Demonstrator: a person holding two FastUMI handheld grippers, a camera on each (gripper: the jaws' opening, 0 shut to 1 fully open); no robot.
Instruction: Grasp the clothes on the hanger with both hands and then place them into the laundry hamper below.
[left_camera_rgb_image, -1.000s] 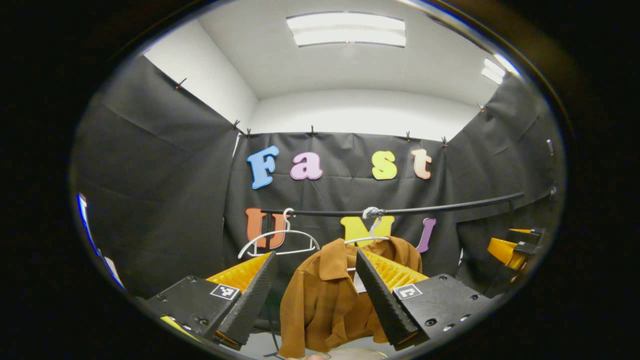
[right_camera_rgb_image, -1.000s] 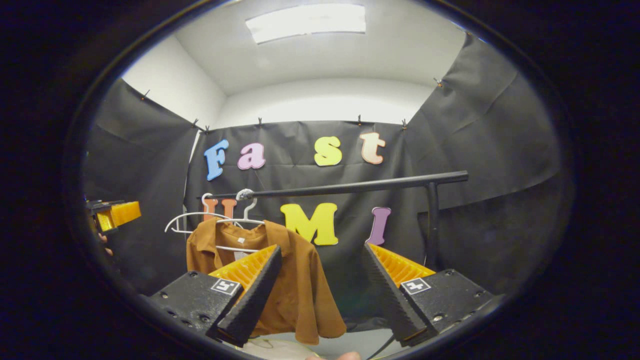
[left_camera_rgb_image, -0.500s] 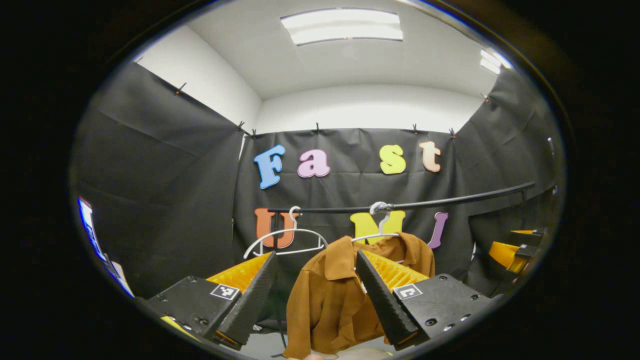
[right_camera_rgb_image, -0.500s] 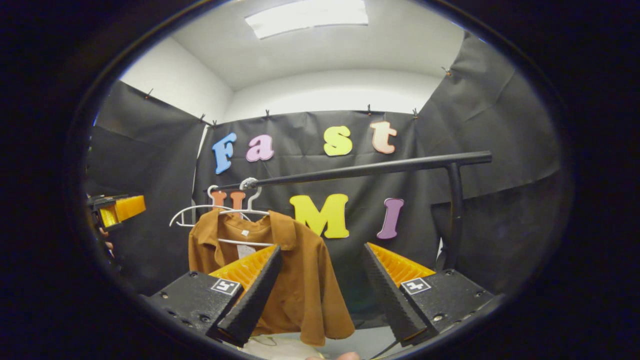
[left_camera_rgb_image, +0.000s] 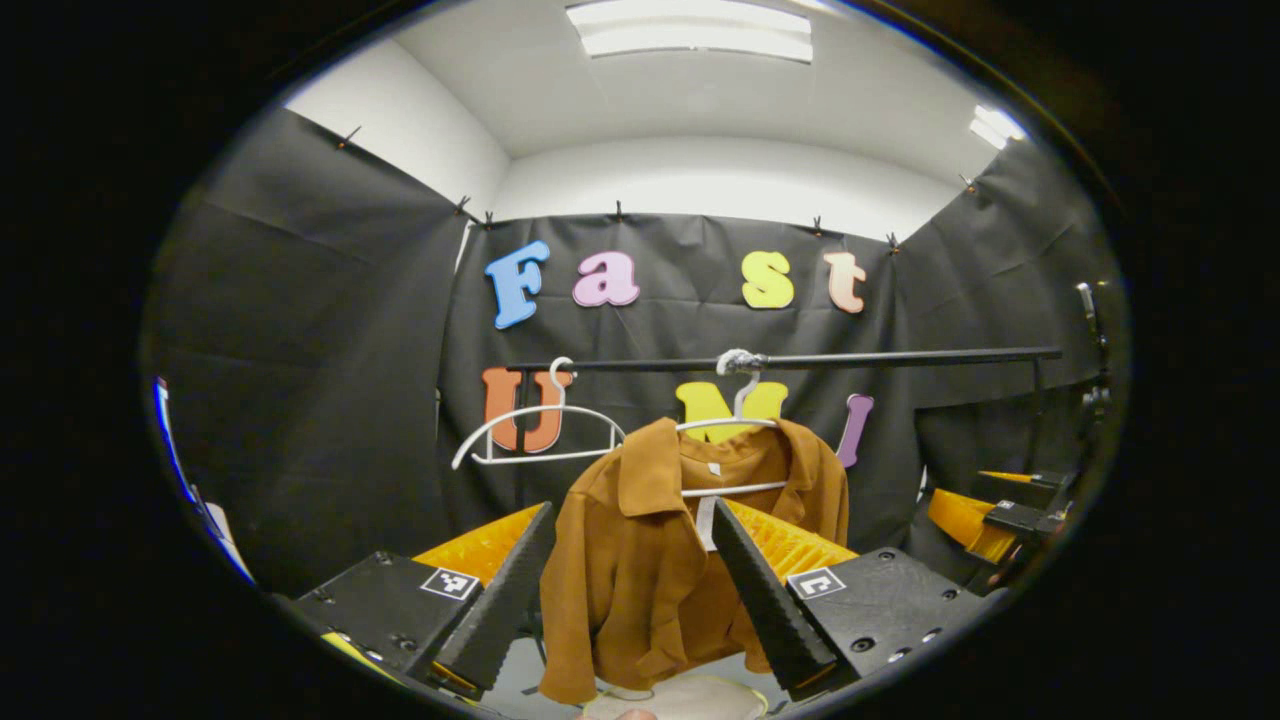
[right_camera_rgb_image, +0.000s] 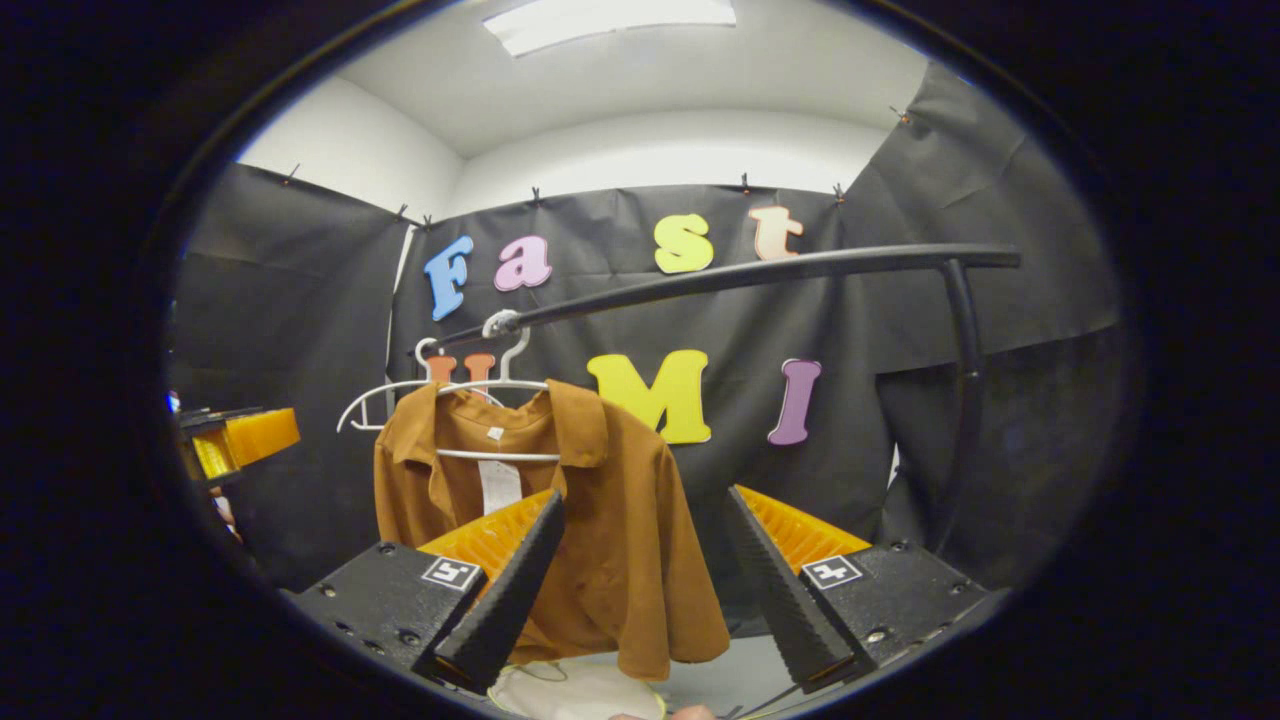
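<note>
1. Currently approaching: brown shirt (left_camera_rgb_image: 660, 560) hangs on its hanger (left_camera_rgb_image: 735, 425), centre frame.
2. I read left gripper (left_camera_rgb_image: 628, 590) and right gripper (right_camera_rgb_image: 640, 585) wide, empty.
3. Next: close on both shoulders.

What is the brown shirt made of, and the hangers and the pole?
The brown shirt looks like soft matte cloth, maybe suede-like: it hangs in loose folds without shine. The hangers seem to be thin white plastic or coated wire; hard to tell which. The pole looks like black metal tube, smooth with a slight sheen.

Two hangers (left_camera_rgb_image: 535, 433), one shirt (left_camera_rgb_image: 650, 560), one rail (left_camera_rgb_image: 800, 359)
</note>
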